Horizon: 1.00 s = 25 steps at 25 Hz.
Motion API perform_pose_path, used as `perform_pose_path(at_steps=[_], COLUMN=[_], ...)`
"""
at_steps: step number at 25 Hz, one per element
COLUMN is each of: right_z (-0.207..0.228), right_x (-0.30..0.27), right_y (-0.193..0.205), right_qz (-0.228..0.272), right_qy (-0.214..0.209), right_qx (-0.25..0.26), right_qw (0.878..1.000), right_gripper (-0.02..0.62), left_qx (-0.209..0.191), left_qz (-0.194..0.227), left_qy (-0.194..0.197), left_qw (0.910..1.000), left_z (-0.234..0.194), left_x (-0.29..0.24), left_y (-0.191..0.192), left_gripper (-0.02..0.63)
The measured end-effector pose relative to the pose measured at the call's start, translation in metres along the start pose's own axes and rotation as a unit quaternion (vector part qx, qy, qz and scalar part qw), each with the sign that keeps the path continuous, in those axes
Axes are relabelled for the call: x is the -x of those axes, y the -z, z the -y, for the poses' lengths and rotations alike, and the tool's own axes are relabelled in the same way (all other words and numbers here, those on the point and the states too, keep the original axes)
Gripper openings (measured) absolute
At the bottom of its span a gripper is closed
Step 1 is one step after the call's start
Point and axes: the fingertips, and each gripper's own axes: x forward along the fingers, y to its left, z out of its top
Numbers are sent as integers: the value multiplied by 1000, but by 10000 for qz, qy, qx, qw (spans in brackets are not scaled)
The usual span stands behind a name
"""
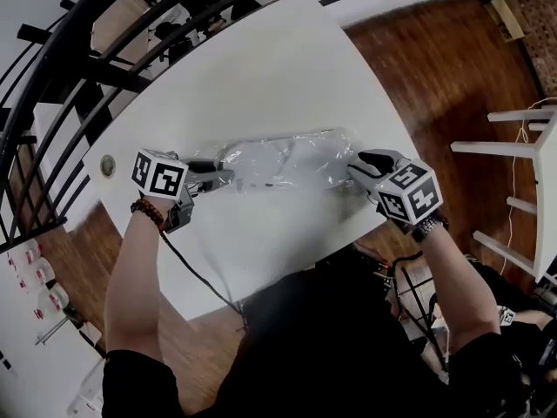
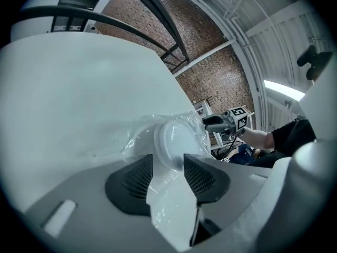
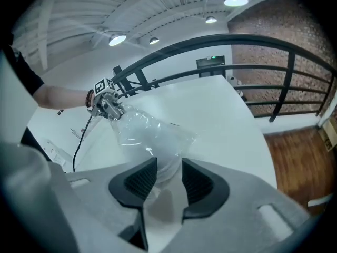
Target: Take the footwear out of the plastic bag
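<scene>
Two grippers meet a clear bag [image 1: 287,161] from opposite ends in the head view: the left gripper [image 1: 213,178] at the picture's left and the right gripper [image 1: 359,171] at its right. The bag lies flat on a white table [image 1: 261,68], near the edge closest to the person. Its long axis runs across the picture from one gripper to the other.

In the left gripper view, the jaws stand partly apart with the bag's film bunched between the pads and touching both. Just past their tips, white footwear [image 2: 176,140] lies inside the bag. Its rounded end points back at this gripper, and its length leads away toward the other one.

In the right gripper view, the jaws stand a narrow gap apart, closed on the bag's near end. A pale shape fills the gap between the pads; it looks like the footwear's other end, though the film blurs it. From there the bag stretches away up and to the left.
</scene>
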Motion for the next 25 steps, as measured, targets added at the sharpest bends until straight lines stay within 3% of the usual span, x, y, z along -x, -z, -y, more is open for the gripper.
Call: perform_pose_path(at_steps=[7,15,25], right_z=[2,-7,-16], right_x=[-7,-4,7], right_y=[3,1,4], right_qz=[-75,46,255], right_qy=[-57,-291,-403], right_qx=[-59,-112,-240], right_qw=[9999,9995,9986], right_gripper=[129,90,-6], left_qx=[97,203,633], left_qz=[23,262,716], left_qy=[249,178,281], left_qw=[9996,9993,9950], left_z=[5,3,8], left_x=[-10,-3,13], left_y=[-4,-6,1], left_gripper=[202,126,100])
